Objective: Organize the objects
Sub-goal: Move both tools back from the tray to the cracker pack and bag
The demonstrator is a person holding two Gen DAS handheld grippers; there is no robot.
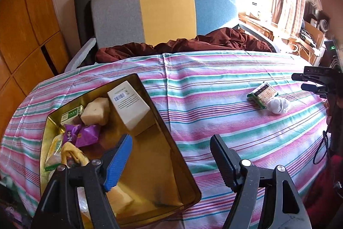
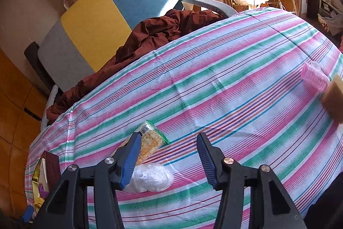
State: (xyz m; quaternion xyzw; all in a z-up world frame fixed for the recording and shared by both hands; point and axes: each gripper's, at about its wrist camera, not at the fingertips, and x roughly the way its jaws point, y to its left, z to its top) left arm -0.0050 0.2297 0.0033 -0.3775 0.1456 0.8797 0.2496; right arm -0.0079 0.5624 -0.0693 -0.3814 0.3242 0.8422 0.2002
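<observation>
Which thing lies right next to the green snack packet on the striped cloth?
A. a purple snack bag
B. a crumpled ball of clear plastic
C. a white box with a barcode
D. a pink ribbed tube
B: the crumpled ball of clear plastic lies against one end of the green snack packet on the striped cloth; the purple bag and the white box are in the gold tin.

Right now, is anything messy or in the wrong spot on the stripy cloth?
Yes. Most things sit in the gold tin, but a green-edged snack packet and a crumpled clear plastic wad lie loose on the striped cloth, touching each other. A pink ribbed thing lies apart near the cloth's right edge. Nothing looks spilled or broken.
</observation>
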